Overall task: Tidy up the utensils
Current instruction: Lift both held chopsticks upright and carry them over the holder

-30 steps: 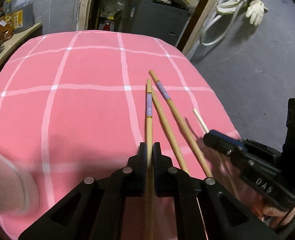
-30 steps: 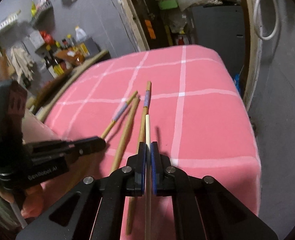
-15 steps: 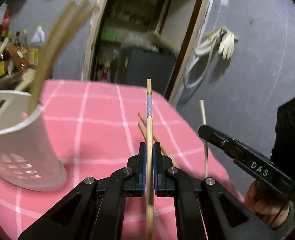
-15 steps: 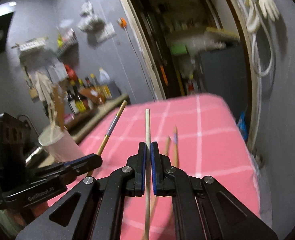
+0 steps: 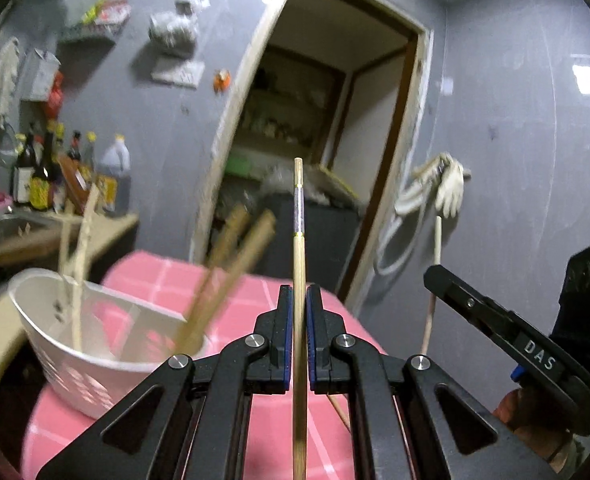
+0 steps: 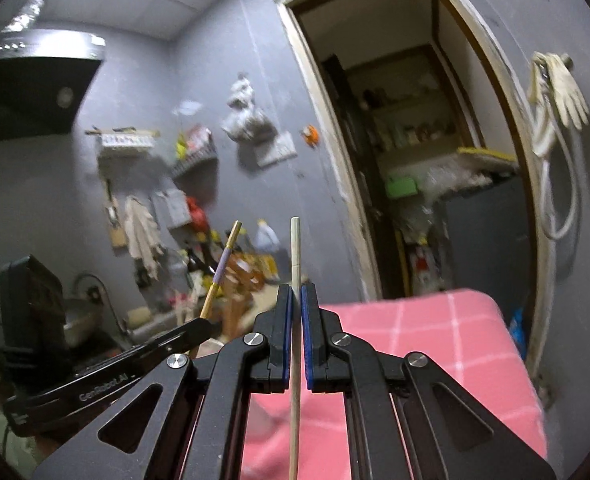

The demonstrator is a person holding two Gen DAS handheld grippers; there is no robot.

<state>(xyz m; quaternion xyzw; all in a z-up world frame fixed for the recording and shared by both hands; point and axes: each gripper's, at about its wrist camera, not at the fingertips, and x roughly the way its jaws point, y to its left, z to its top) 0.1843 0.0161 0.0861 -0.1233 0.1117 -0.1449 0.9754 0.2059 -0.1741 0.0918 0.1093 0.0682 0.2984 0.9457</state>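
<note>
Grey kitchen walls frame a pink checked table (image 5: pixel 303 292) bearing a white holder (image 5: pixel 95 364). Left gripper (image 5: pixel 300 304) clamps a banded chopstick (image 5: pixel 299 280); right gripper (image 6: pixel 296 300) clamps a pale chopstick (image 6: pixel 295 264). Both look mid-carry; next, each tip probably needs steering over the holder's mouth.

Dim indoor light, cool grey cast. Glare patch on wall (image 5: pixel 589 80), upper right of left wrist view; streak on ceiling (image 6: pixel 31 8), upper left of right wrist view. Motion blur over shelves, bottles, utensil holder (image 5: pixel 95 364). Near chopstick (image 5: pixel 299 320) sharp. Heavy fisheye bending; doorway (image 6: pixel 395 160) bowed; black vignette at corners.
</note>
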